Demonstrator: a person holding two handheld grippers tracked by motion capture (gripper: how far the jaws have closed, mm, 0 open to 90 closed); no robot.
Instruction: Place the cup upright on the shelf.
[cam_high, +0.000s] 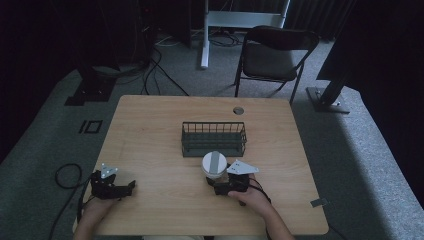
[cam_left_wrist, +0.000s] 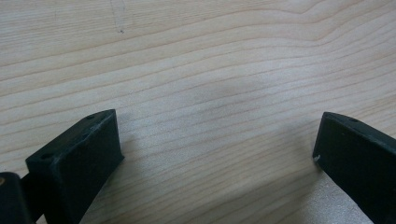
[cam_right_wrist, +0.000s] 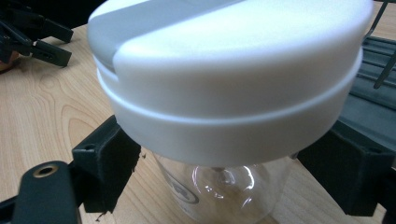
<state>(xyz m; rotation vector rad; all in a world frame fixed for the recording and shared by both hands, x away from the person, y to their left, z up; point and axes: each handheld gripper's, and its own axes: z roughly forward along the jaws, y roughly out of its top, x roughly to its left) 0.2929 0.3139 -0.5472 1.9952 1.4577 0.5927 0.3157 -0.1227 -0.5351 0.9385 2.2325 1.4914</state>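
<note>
A clear glass jar (cam_high: 214, 164) with a white lid crossed by a grey strip stands upright on the wooden table (cam_high: 160, 125), just in front of a dark wire basket (cam_high: 214, 138). My right gripper (cam_high: 216, 179) reaches it from the near side. In the right gripper view the jar (cam_right_wrist: 224, 186) stands between the jaws of the right gripper (cam_right_wrist: 219, 172), below the lid (cam_right_wrist: 233, 79), with a thin strip of wood showing on each side. My left gripper (cam_high: 129, 187) rests low at the near left, open over bare wood (cam_left_wrist: 217, 140). It also appears far off as the left gripper (cam_right_wrist: 32, 37).
The wire basket sits mid-table and looks empty. A cable hole (cam_high: 238, 110) lies near the far edge. A folding chair (cam_high: 275, 52) and stand bases are on the carpet beyond the table. Bare wood lies between the two grippers.
</note>
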